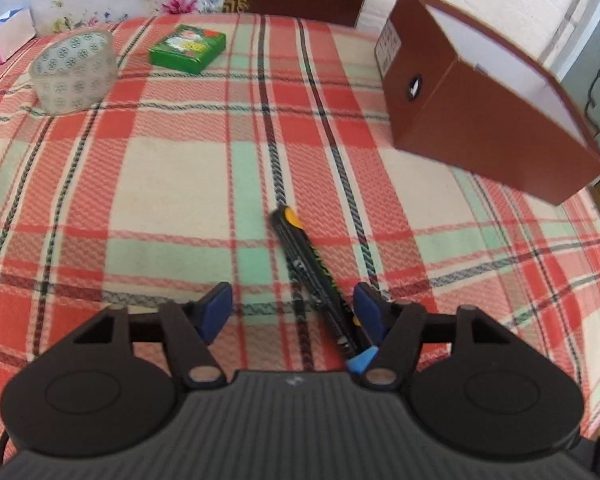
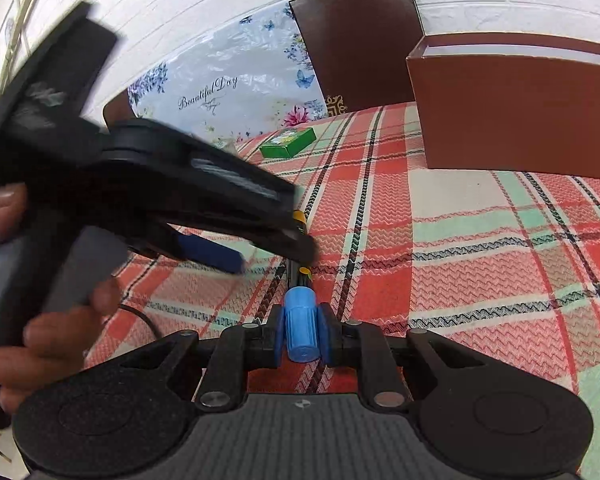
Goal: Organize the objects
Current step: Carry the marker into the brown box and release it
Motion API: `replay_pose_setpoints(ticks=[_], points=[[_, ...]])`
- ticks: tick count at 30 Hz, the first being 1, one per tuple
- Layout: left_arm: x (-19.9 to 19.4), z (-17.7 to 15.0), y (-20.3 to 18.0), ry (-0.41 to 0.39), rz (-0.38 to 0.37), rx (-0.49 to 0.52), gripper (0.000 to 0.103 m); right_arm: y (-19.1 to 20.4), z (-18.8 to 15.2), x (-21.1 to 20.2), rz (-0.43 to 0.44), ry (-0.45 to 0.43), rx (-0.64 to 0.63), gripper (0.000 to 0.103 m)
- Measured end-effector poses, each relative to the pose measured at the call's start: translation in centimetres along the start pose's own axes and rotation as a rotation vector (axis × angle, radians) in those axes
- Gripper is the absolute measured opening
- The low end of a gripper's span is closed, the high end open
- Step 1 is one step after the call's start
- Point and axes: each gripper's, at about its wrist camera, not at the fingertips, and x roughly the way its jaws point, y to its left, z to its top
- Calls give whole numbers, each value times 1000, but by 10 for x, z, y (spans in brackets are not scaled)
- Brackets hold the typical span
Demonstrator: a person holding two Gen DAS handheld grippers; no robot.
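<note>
**Plaid-covered surface and what's sitting on it**

You're working over a surface (image 1: 172, 184) covered in a woven plaid cloth of red, cream and mint with dark stripes. A roll of clear tape (image 1: 74, 72) with a printed pattern is sitting on its side at the far left. Just beside it, to the right, a small green box (image 1: 187, 49) is lying flat. An open brown cardboard box (image 1: 480, 120) with a white interior is resting on the cloth at the far right, well apart from the other two. A floral plastic bag (image 2: 220, 84) and a dark brown panel (image 2: 360, 40) are standing at the back edge.
</note>
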Motion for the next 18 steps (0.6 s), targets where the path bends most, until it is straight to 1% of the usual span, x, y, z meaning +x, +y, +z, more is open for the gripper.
replay_pose_setpoints(ticks=[1, 2, 3, 4, 5, 7, 9, 12, 14, 16, 18], points=[[3, 0, -6, -8, 14, 22, 71, 0, 0, 0, 1, -2, -2, 17], [5, -1, -12, -19, 29, 45, 67, 0, -1, 0, 2, -2, -4, 17], [5, -3, -17, -37, 56, 74, 49, 0, -1, 0, 5, -3, -4, 17], [5, -2, -20, -51, 67, 100, 32, 0, -1, 0, 10, -2, -2, 17], [4, 1, -21, -50, 49, 106, 31, -1, 0, 0, 15, -2, -2, 17], [1, 5, -26, -46, 41, 100, 28, 2, 1, -3, 13, -13, -7, 17], [-10, 12, -34, -73, 37, 121, 27, 4, 4, -12, 9, -64, -25, 19], [-40, 35, -54, -185, 4, 175, 27, 7, 21, -31, -31, -200, -92, 20], [-55, 60, -71, -254, -21, 201, 27, 4, 40, -39, -68, -295, -122, 20], [-63, 88, -92, -318, -45, 240, 27, -4, 62, -43, -118, -382, -148, 20], [-64, 115, -115, -370, -62, 276, 26, -17, 84, -41, -172, -444, -155, 19]])
